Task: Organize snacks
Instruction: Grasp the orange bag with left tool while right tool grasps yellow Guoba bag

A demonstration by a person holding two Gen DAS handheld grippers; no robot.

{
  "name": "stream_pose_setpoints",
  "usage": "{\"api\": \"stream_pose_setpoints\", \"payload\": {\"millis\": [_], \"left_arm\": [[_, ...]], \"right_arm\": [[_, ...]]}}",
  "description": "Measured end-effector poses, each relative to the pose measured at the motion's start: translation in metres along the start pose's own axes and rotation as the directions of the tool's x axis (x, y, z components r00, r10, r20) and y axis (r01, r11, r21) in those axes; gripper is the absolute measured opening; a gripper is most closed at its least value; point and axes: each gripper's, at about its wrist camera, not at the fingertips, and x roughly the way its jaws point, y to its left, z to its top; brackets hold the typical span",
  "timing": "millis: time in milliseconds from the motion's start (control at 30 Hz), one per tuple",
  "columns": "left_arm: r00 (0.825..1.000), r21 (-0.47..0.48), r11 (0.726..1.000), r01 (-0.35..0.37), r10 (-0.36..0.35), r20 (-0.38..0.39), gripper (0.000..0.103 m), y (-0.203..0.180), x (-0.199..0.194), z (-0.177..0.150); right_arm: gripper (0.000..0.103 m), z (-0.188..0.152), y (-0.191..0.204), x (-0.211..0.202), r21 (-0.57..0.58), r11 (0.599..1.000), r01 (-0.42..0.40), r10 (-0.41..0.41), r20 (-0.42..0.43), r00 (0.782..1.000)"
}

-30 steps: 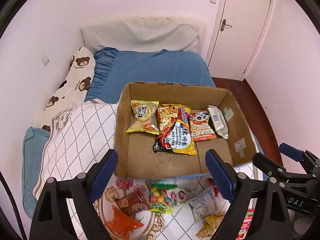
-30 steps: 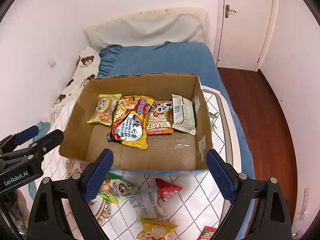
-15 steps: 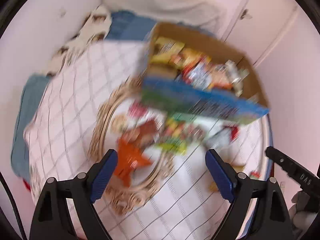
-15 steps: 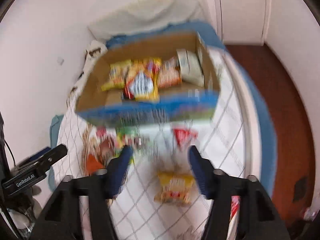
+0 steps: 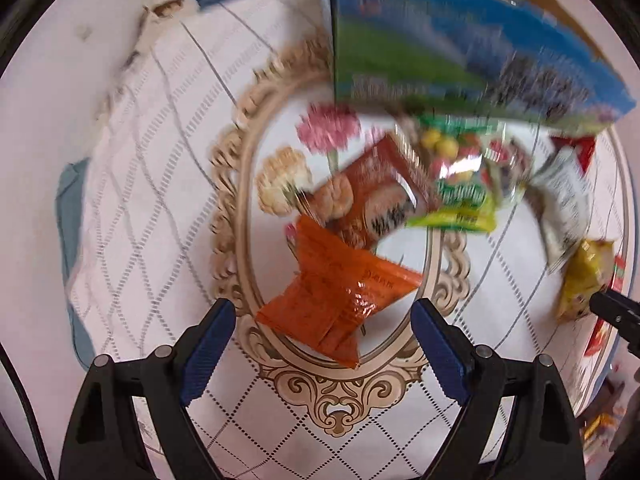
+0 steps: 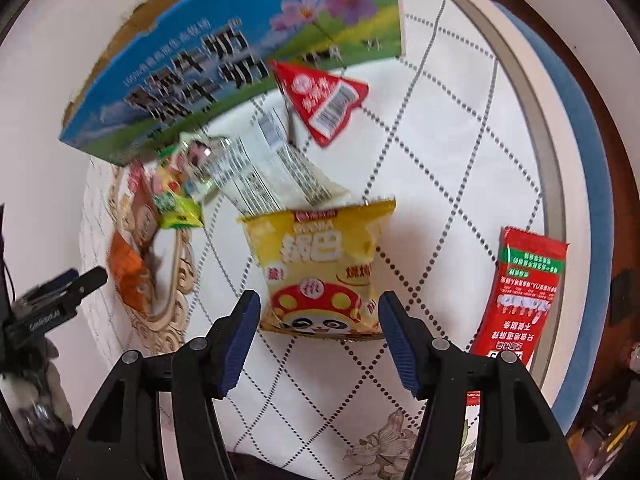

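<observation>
L wrist view:
L gripper (image 5: pixel 320 320): jaws spread wide, nothing held; hung just above the orange pack, w/ the near part of the pack seen between the jaws.
Orange pack (image 5: pixel 340 288): laid on the quilt (image 5: pixel 160 184), inside the oval print; its far corner overlaps the brown pack (image 5: pixel 372 196).
Green pack (image 5: pixel 464 184): blurred, just beside the brown one, at the foot of the box (image 5: pixel 460 40).
White pack (image 5: pixel 564 204): to the R of the green; yellow pack (image 5: pixel 584 280) near the frame edge, by the R gripper's tip.
Box: only its printed outer wall is seen; contents hidden.

R wrist view:
R gripper (image 6: pixel 320 336): jaws parted, not clamped on anything; the yellow pack's (image 6: pixel 320 272) lower edge is bracketed between them, contact cannot be told.
Yellow pack: flat on the quilt, its top edge tucked against the white pack (image 6: pixel 264 172).
Red triangle pack (image 6: pixel 320 100): against the box (image 6: pixel 240 52) wall.
Red sachet (image 6: pixel 524 292): well apart to the R, near the bed edge.
L gripper (image 6: pixel 60 292): seen at far L beside the orange pack (image 6: pixel 128 272).

Handling (judged):
Packs: light, puffy, film likely slick and crinkly; contents prob. brittle, so a soft squeeze is advised.
Grip spot: crimped seal edge or across the narrow width, jaws brought low to the quilt.
Risk: soft quilt gives under pressure; cloth may be pinched w/ the pack.
</observation>
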Motion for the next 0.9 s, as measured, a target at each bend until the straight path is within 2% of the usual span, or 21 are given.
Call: {"api": "stream_pose_setpoints", "payload": {"millis": [167, 233, 267, 367, 467, 500, 567, 600, 633, 767, 900], "left_arm": [[0.994, 0.094, 0.995, 0.020, -0.010, -0.106, 0.090, -0.011, 0.039, 0.001], [0.995, 0.107, 0.994, -0.013, 0.023, -0.102, 0.089, -0.016, 0.047, 0.002], [0.995, 0.103, 0.995, -0.012, 0.022, -0.095, 0.086, -0.016, 0.047, 0.003], [0.995, -0.009, 0.999, 0.048, -0.048, -0.084, 0.072, -0.008, 0.039, -0.001], [0.984, -0.147, 0.979, 0.141, -0.154, -0.085, 0.070, 0.004, 0.032, -0.011], [0.981, -0.164, 0.974, 0.159, -0.174, -0.083, 0.070, 0.006, 0.032, -0.014], [0.979, -0.174, 0.970, 0.167, -0.184, -0.084, 0.070, 0.006, 0.034, -0.021], [0.980, -0.166, 0.973, 0.160, -0.176, -0.088, 0.070, 0.006, 0.036, -0.023], [0.982, -0.157, 0.976, 0.150, -0.166, -0.092, 0.070, 0.005, 0.038, -0.024], [0.987, -0.136, 0.983, 0.125, -0.138, -0.088, 0.070, 0.001, 0.035, -0.025], [0.979, -0.121, 0.978, 0.171, -0.182, -0.093, 0.070, -0.014, 0.024, -0.021]], "right_arm": [[0.072, -0.005, 0.009, 0.014, -0.051, 0.999, -0.006, 0.005, -0.012, 1.000], [0.072, -0.003, 0.012, 0.019, -0.049, 0.999, 0.003, -0.003, -0.006, 1.000], [0.072, -0.002, 0.013, 0.021, -0.046, 0.999, 0.013, -0.013, 0.002, 1.000], [0.072, 0.002, 0.014, 0.024, -0.029, 0.999, 0.035, -0.034, 0.020, 0.999], [0.072, 0.004, 0.011, 0.024, -0.010, 0.999, 0.033, -0.032, 0.021, 0.999], [0.072, 0.004, 0.010, 0.023, -0.008, 1.000, 0.029, -0.029, 0.021, 0.999], [0.073, 0.004, 0.007, 0.021, -0.004, 1.000, 0.018, -0.018, 0.023, 1.000], [0.079, 0.003, 0.005, 0.020, -0.005, 1.000, 0.016, -0.016, 0.025, 1.000], [0.081, 0.002, 0.004, 0.018, -0.008, 1.000, 0.014, -0.014, 0.034, 0.999], [0.081, 0.000, -0.006, 0.006, 0.003, 1.000, 0.012, -0.012, 0.077, 0.997], [0.081, 0.004, -0.008, 0.004, 0.013, 1.000, -0.005, 0.004, 0.089, 0.996]]}}
